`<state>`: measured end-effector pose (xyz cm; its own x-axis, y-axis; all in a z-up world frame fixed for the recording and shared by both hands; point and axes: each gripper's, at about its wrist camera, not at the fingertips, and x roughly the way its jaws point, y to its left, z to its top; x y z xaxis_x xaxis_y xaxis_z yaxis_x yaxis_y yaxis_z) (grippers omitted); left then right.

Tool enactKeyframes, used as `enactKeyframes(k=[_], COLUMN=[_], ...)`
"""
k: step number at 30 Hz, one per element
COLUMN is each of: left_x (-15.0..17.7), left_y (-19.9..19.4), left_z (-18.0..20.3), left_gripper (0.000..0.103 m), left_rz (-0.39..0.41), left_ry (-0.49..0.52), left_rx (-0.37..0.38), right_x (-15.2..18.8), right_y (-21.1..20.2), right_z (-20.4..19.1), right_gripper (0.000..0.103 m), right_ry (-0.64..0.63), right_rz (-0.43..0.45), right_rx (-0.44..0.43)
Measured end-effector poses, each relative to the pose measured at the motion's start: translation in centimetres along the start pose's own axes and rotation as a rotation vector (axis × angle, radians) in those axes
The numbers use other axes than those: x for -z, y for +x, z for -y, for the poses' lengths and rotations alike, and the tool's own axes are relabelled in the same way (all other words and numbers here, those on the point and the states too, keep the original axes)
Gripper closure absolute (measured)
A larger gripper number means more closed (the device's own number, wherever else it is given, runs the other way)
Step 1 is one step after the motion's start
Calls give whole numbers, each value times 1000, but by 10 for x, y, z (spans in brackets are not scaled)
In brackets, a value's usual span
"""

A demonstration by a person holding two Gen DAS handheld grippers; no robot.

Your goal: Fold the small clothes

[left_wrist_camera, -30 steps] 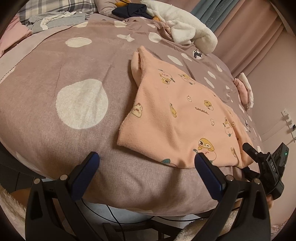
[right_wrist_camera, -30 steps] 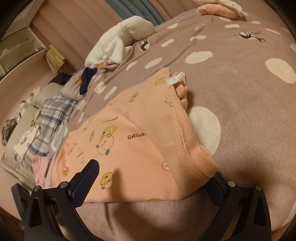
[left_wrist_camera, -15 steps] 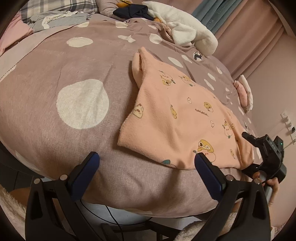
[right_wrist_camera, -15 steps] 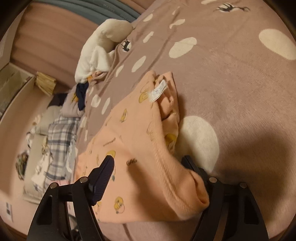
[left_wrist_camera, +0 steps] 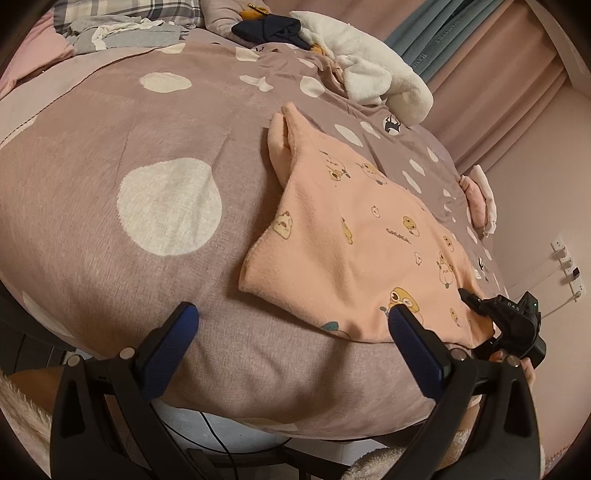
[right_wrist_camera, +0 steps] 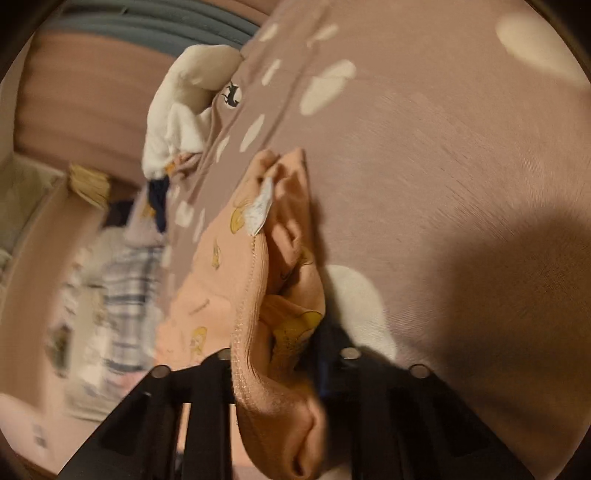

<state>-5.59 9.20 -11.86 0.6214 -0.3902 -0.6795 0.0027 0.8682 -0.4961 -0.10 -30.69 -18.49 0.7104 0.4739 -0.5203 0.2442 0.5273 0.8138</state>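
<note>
peach fleece printed with little yellow cartoon animals, a child's top [left_wrist_camera: 354, 236] lies spread on the near half of a mauve bedspread [left_wrist_camera: 110, 155] dotted with cream blobs, its hem at the bed's front edge and its far end bunched into two soft points. a second ago the right gripper [right_wrist_camera: 288, 354] stood wide open beside the garment's near corner; now it has rolled over and its jaws are closing onto that corner, with the ribbed seam and a fold of the printed cloth gathered between them, and a white care label [right_wrist_camera: 260, 206] showing farther up the edge. from the left wrist view the same gripper [left_wrist_camera: 476, 301] shows as a dark beak nipped onto the garment's right edge, a hand [left_wrist_camera: 517, 363] behind it. the left gripper [left_wrist_camera: 291, 339] has not moved: it hangs over the bed's front edge with its blue-padded fingers [left_wrist_camera: 166, 347] well apart and nothing between them, the right-hand pad lying over the hem in this view, though contact cannot be told. by the look of it, the grip marks the start of a fold, the pinched corner ready to be carried across the top, while the other corner has yet to be taken. beyond, a white plush throw [left_wrist_camera: 373, 70] and dark clothes [left_wrist_camera: 269, 29] are heaped near the curtains, and a folded pink piece [left_wrist_camera: 478, 199] sits at the bed's far right.
</note>
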Motion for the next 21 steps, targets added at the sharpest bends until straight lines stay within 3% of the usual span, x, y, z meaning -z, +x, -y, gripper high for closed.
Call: enactKeyframes(k=[2,7,12,21], left_x=[-1,0,-1,1], left_y=[1,4,7,7], left_z=[1,6,7,8], left_gripper=[1,1,1,1], left_rz=[-3,-5,5,6], left_ry=[9,47,30,59], left_rx=[-9,-46,-79,-81], right_x=[1,8,3,7], right_y=[0,3,4,5], right_z=[0,-19,-11,-15], right_gripper=[92,92,94,94], right_ry=[-10,-98,-80,-133], right_rz=[-13,10,1,29], right_rx=[-5,105,62,80])
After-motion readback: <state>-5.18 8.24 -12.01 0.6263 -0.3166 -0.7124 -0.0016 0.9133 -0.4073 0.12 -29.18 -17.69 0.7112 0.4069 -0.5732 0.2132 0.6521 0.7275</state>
